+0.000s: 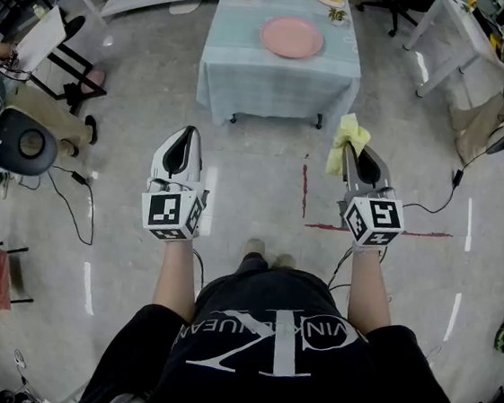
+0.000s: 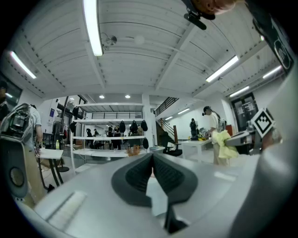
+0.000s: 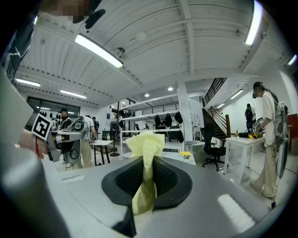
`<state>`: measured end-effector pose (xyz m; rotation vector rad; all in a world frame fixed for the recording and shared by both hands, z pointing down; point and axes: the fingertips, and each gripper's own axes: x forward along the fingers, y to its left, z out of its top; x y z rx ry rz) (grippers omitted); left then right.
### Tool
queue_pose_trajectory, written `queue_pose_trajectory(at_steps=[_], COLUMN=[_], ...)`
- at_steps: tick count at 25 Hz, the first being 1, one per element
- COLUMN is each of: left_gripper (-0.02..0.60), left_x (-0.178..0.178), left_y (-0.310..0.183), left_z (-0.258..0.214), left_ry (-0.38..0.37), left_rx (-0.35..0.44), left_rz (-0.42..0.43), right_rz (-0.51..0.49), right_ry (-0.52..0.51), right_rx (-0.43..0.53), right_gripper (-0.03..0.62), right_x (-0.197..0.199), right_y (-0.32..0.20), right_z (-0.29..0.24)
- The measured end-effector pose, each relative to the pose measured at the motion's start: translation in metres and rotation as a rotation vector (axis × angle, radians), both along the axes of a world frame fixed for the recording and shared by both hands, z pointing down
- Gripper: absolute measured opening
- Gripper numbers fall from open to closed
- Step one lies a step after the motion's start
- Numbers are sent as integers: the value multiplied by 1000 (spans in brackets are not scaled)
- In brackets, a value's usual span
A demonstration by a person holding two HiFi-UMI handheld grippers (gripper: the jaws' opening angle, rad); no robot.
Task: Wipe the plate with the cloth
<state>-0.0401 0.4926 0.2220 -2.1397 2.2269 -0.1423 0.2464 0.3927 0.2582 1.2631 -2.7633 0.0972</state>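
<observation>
Two grippers hang over the bare floor at mid-frame in the head view. The left gripper (image 1: 187, 136) sits left of centre and the right gripper (image 1: 354, 152) right of centre. A yellow cloth (image 1: 346, 142) sticks out past the right one's tips. The pink plate (image 1: 291, 37) lies at the upper centre, on a table (image 1: 248, 74) draped in a pale blue-green cover, well apart from both grippers.

In the left gripper view, the jaws at lower centre are pressed together with nothing between them. The cloth-bearing gripper shows at the right edge.

In the right gripper view, the jaws at lower centre pinch the cloth, which rises above them in a crumpled tuft.
</observation>
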Motion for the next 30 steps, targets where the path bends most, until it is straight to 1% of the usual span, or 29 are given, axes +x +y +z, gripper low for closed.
queue_pose_trajectory(at_steps=[7, 16, 19, 25, 30], left_gripper=[0, 0, 0, 0, 0], left_x=[-2, -4, -9, -27, -37], left_y=[-9, -18, -22, -26, -24], left_z=[7, 8, 9, 16, 24], left_ry=[9, 20, 29, 73, 72], left_rx=[-4, -7, -7, 4, -3], left_rz=[-2, 18, 30, 52, 81], right_rz=[2, 23, 42, 87, 105], right_ry=[3, 4, 5, -2, -2], right_rx=[-6, -21, -25, -21, -24], right_gripper=[43, 43, 44, 44, 44], right_x=[2, 1, 0, -6, -16], right_y=[-8, -11, -11, -3, 5], right_z=[7, 14, 14, 13, 20])
